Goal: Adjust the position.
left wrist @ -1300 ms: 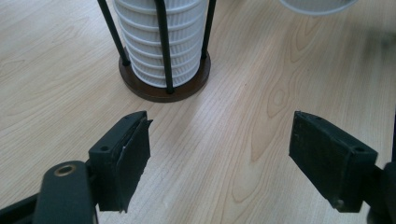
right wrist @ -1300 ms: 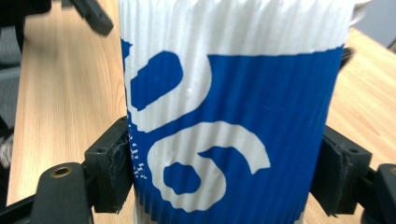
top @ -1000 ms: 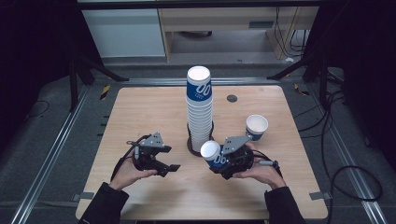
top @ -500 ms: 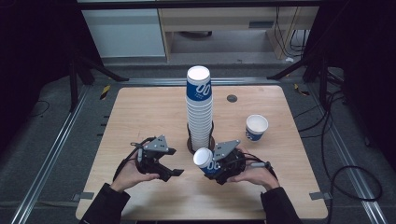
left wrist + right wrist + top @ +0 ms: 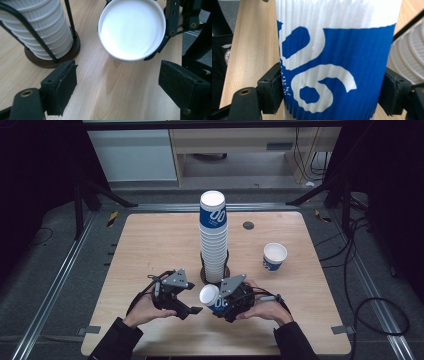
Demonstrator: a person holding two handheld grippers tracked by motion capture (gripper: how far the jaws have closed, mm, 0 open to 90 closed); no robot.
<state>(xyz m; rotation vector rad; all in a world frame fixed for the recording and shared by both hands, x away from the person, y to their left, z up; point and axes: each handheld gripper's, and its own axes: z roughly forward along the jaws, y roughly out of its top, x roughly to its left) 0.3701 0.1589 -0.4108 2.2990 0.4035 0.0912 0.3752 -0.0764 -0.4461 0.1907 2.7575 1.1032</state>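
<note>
A blue-and-white ribbed paper cup (image 5: 214, 300) lies tilted on its side in my right gripper (image 5: 218, 303), whose jaws press on its two sides. In the right gripper view the cup (image 5: 332, 62) spans the whole gap between the pads (image 5: 273, 87). Its round white end (image 5: 132, 28) faces my left gripper (image 5: 191, 305), which is open just to the cup's left. In the left gripper view the cup hangs above the wood, beyond the left gripper (image 5: 117, 82), and nothing lies between the jaws. A tall cup stack (image 5: 213, 235) stands in a black wire holder behind both grippers.
A single cup (image 5: 274, 256) stands upright at the right of the wooden table (image 5: 150, 245). A small dark disc (image 5: 248, 225) lies near the far edge. The holder's brown base (image 5: 53, 60) sits close to the left jaw. Metal rails run along both sides of the table.
My right gripper has carried the cup to the left and nearer the front edge, tipping its white end toward the left gripper. The left gripper has hardly moved.
</note>
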